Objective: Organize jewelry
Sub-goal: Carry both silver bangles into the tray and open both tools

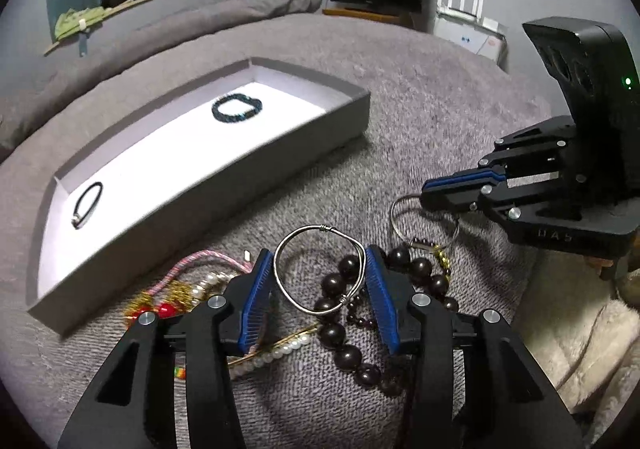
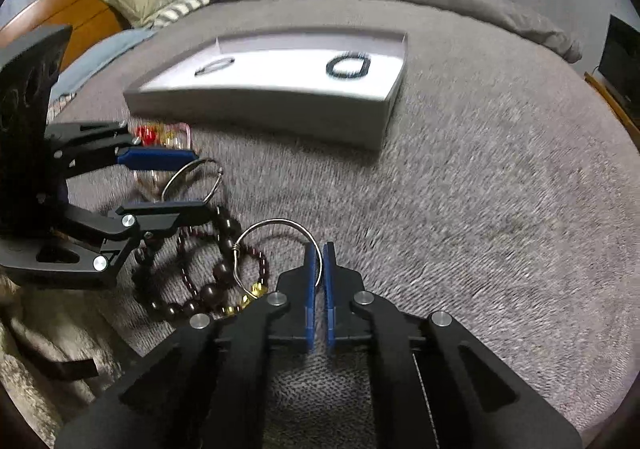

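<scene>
Your right gripper (image 2: 319,255) is clenched on a silver wire bangle (image 2: 280,225), its loop standing out ahead of the pads toward the grey tray (image 2: 260,105). Your left gripper (image 1: 320,269) pinches a second silver bangle (image 1: 320,269) across its width, long axis running toward the tray. Both sit on the near side of the tray, amid dark wooden beads (image 1: 340,333) on the bedspread (image 2: 480,209).

A tray (image 1: 352,117) is sitting on the bed (image 1: 440,89), holding two bracelets — one (image 1: 236,108) toward its far end, another (image 1: 87,205) at the near end. In front of the tray a heap of jewelry (image 1: 344,301) is lying — a wire bangle (image 1: 320,269) resting over a bead string (image 1: 340,333).
</scene>
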Available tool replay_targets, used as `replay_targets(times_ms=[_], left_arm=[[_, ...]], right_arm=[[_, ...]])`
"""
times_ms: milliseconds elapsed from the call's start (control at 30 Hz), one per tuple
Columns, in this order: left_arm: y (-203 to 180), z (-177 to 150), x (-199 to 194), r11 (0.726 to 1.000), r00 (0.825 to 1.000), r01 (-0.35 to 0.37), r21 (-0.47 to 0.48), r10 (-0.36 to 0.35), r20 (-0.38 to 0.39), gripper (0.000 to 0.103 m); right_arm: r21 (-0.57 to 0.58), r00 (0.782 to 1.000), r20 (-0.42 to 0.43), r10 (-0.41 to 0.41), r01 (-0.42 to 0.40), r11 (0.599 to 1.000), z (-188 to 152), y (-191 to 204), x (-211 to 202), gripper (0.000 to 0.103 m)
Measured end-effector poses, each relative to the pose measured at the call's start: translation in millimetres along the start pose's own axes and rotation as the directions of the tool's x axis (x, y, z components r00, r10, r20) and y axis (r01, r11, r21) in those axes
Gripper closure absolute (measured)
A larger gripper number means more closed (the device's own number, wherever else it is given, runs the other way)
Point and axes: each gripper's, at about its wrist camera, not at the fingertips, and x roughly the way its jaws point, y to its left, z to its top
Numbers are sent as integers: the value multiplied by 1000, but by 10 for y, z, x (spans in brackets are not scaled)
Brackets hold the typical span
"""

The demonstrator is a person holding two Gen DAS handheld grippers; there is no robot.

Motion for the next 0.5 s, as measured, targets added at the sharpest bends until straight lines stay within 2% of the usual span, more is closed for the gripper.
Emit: replay_targets(times_ms=[267,500], left_arm=[[148,134,-319,1000,997,-18,-9,19,72,54],[530,319,-593,991,985,-114,-63,121,125,54]], right_arm=[[-31,996,86,-28,31,999,327,-6,-271,99],[-43,988,154,-28,35,998,732,-14,-314,99]])
